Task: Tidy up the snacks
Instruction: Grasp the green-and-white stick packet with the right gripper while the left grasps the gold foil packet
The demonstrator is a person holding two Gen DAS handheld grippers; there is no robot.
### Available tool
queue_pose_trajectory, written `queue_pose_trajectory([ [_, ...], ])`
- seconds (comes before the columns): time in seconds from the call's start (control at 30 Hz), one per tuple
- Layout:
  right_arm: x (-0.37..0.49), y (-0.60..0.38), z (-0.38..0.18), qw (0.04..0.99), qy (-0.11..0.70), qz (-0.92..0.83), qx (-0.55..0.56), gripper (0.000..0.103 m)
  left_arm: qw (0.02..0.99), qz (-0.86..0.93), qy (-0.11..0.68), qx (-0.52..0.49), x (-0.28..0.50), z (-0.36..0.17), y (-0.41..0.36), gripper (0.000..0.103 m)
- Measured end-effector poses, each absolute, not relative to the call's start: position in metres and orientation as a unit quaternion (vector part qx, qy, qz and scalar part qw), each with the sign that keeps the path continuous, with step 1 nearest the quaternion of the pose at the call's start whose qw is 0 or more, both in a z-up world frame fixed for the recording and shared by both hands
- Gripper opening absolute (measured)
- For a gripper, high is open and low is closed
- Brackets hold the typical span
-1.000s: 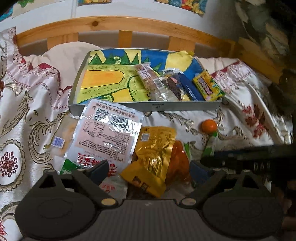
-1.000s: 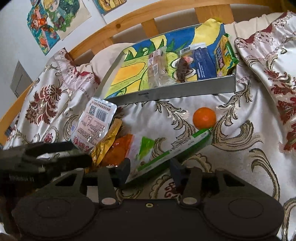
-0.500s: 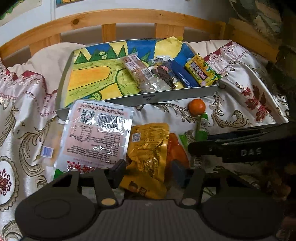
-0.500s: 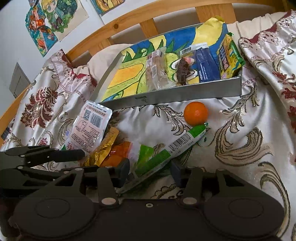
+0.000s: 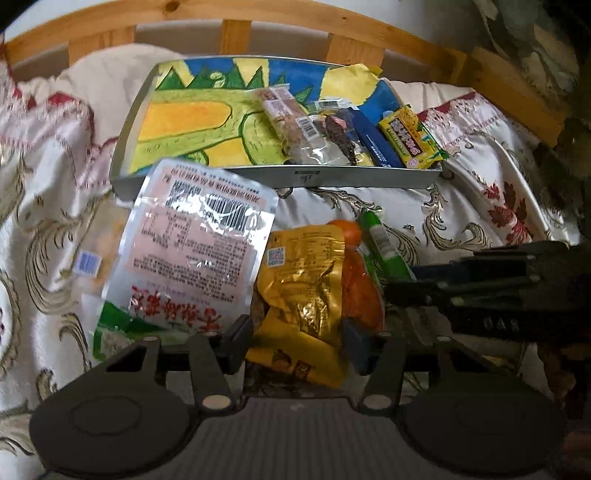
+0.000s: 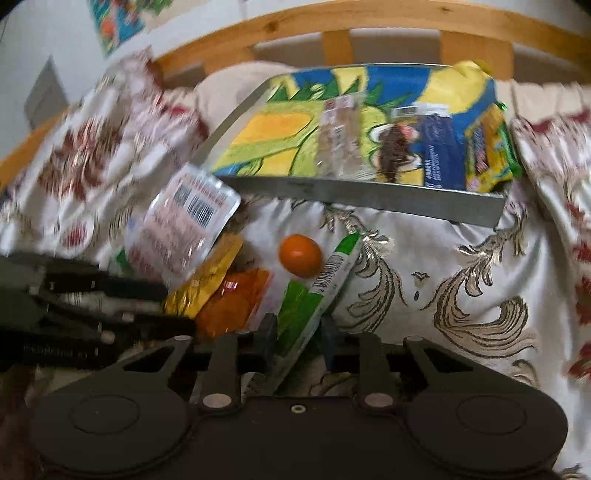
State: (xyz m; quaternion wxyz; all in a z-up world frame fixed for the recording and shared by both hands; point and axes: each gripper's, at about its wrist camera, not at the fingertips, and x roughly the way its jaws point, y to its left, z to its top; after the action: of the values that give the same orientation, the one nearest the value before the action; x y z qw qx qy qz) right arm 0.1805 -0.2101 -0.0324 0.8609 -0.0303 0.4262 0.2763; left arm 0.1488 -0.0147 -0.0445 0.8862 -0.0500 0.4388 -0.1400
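Note:
Loose snacks lie in a pile on the patterned bedspread in front of a grey tray [image 5: 258, 173] with a dinosaur picture. My left gripper [image 5: 299, 341] has its jaws on either side of a crumpled yellow-gold packet [image 5: 306, 295], which also shows in the right wrist view [image 6: 207, 284]; an orange packet [image 5: 360, 291] lies against it. My right gripper [image 6: 297, 336] is shut on the near end of a long green and white stick packet [image 6: 325, 280]. A large clear pink-labelled pouch [image 5: 192, 251] lies at the left. A small orange fruit [image 6: 300, 255] sits beside the stick.
The tray [image 6: 369, 195] holds several snacks at its right end: a clear bar [image 5: 291, 122], a dark blue pack [image 5: 373, 140] and a yellow-green pack [image 5: 410, 136]. A wooden headboard [image 5: 236, 33] runs behind. A pale flat packet [image 5: 92, 258] lies at the far left.
My left gripper has closed in around the yellow-gold packet. My right gripper has narrowed onto the green stick packet, whose far end has swung up beside the orange fruit. The right view is now blurred by motion.

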Motion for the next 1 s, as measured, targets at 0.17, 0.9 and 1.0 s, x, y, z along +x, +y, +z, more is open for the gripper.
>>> queue_pose_trajectory([
  [0.17,0.172,-0.211,-0.028,0.858,0.422,0.285,-0.065,0.025,0.878,-0.149,0.449,-0.073,0.158,-0.049,-0.011,0.065],
  [0.9,0.170,-0.223,-0.024,0.854,0.434,0.286,-0.036,0.024,0.862,-0.168,0.468,-0.101,0.137,-0.054,-0.018,0.063],
  [1.0,0.165,-0.223,-0.022,0.853,0.431,0.291,-0.048,0.024,0.865,-0.166,0.461,-0.111,0.129,-0.050,-0.016,0.063],
])
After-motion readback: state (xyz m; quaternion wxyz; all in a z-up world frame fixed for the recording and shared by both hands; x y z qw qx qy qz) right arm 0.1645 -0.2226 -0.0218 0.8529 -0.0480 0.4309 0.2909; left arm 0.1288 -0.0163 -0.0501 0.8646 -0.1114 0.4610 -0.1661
